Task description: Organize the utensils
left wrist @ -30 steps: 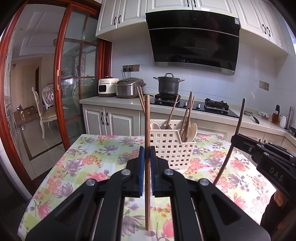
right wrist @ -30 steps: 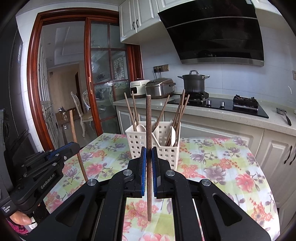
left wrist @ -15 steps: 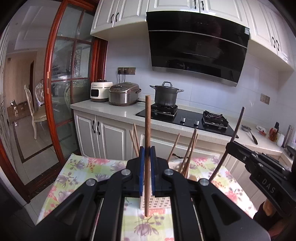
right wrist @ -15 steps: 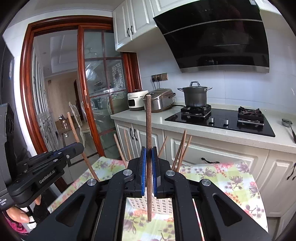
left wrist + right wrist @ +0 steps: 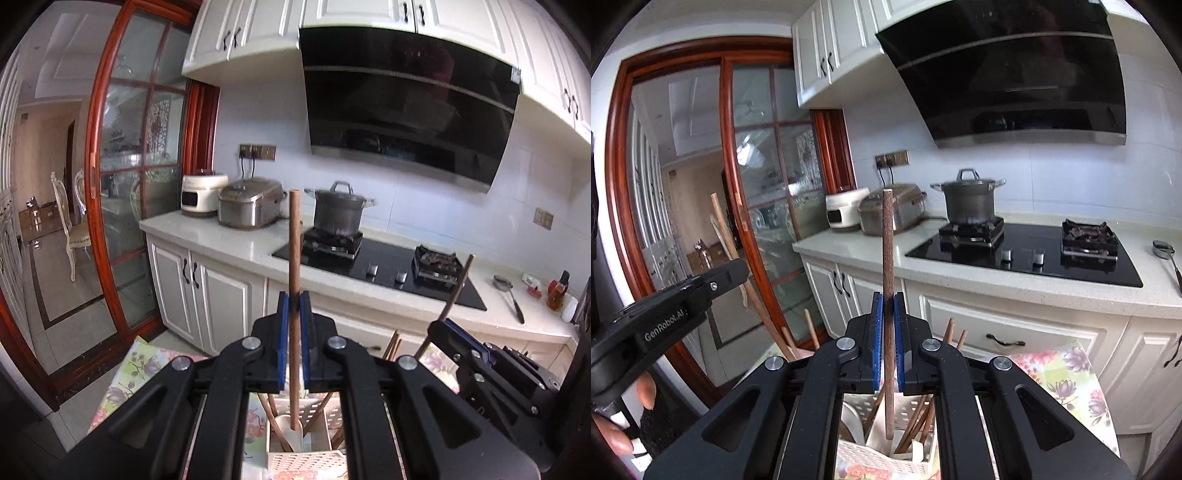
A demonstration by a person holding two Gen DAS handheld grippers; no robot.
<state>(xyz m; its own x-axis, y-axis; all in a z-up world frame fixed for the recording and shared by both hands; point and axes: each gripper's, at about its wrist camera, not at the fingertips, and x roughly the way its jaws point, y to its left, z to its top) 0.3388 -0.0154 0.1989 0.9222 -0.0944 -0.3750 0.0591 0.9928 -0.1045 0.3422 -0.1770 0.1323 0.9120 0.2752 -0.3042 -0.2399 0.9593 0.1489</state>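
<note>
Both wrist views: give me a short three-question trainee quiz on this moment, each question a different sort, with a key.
1. True or false: the left gripper is shut on a chopstick.
2. Multiple choice: the lower tip of the right gripper's chopstick is over A) the stove, B) the white basket, C) the floor.
3. Fill in: on the stove's left burner stands a grey ____ with its lid on.

Key
1. True: it stands upright between the blue pads.
2. B.
3. pot.
</note>
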